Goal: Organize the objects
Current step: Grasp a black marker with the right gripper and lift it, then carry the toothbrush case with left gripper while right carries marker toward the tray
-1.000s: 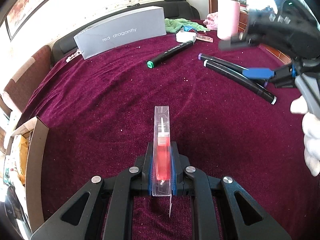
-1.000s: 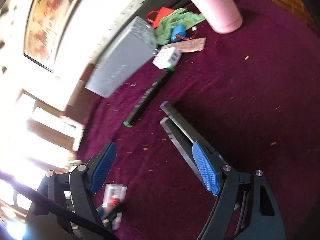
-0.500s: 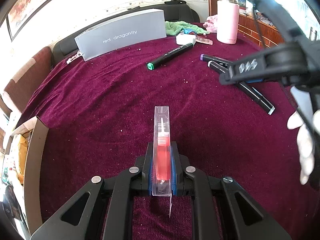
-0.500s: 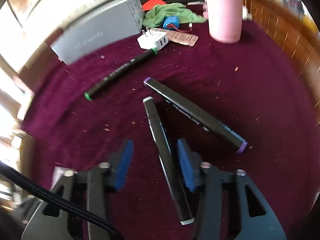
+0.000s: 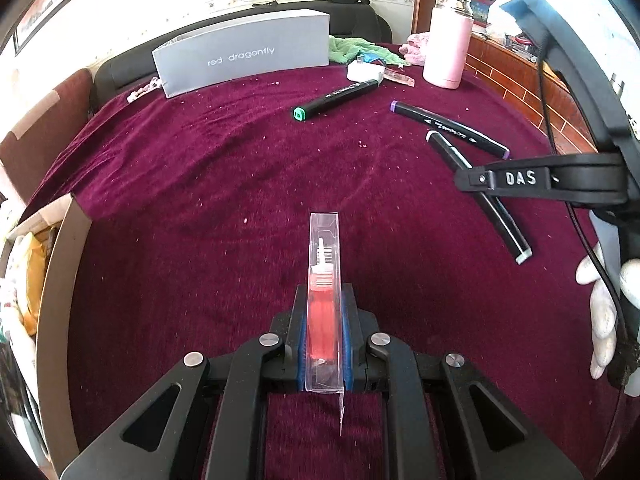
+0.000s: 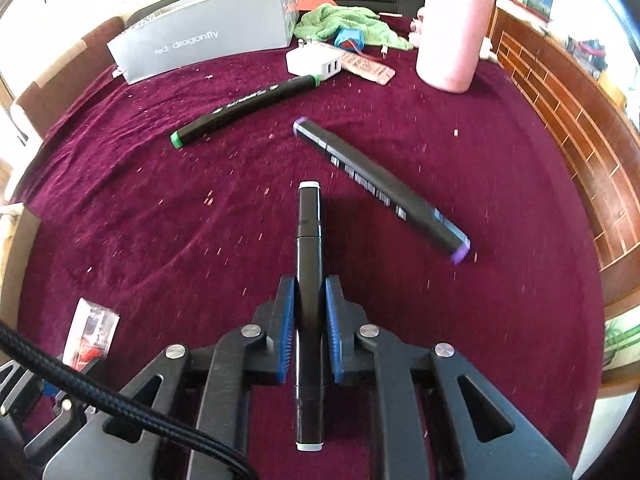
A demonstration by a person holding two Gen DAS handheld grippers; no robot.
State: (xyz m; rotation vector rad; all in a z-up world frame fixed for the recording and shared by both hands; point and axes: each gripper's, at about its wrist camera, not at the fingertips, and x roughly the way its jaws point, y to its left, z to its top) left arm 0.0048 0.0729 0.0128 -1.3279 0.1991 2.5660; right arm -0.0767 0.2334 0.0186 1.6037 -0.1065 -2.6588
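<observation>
From the left wrist camera, the left gripper (image 5: pixel 323 336) is pinching a slim clear plastic box (image 5: pixel 324 280) between its blue pads. The box holds a red item with a white tip and a small barcode label, and it juts forward past the fingertips above the maroon cloth of the counter (image 5: pixel 200 208). Farther out lie three black markers: a green-capped marker (image 5: pixel 334 98) near the back, a purple-capped marker (image 5: pixel 448 128) to its right, and a white-capped marker (image 5: pixel 476 188) just beside that one. The white-capped marker is partly crossed by the black frame of the right gripper, which enters from the right edge; a hand in a white glove (image 5: pixel 604 304) shows below it. At the rear stand a grey box (image 5: pixel 244 58) printed "red dragonfly", a green cloth (image 5: pixel 352 48), a white charger (image 5: pixel 362 72) and a pink bottle (image 5: pixel 446 54).

From the right wrist camera, the right gripper (image 6: pixel 310 320) has its jaws pressed onto the white-capped marker (image 6: pixel 309 240), clamping the black barrel around its middle. The marker runs straight along the fingers, one white end pointing ahead and the other back under the gripper body. The purple-capped marker (image 6: pixel 380 184) lies diagonally on the cloth to the right, apart from the held one, with a barcode strip along its barrel. The green-capped marker (image 6: pixel 244 108) lies farther off on the left, its far end touching the white charger (image 6: pixel 316 62). The clear plastic box (image 6: pixel 92 332) shows at the lower left.
</observation>
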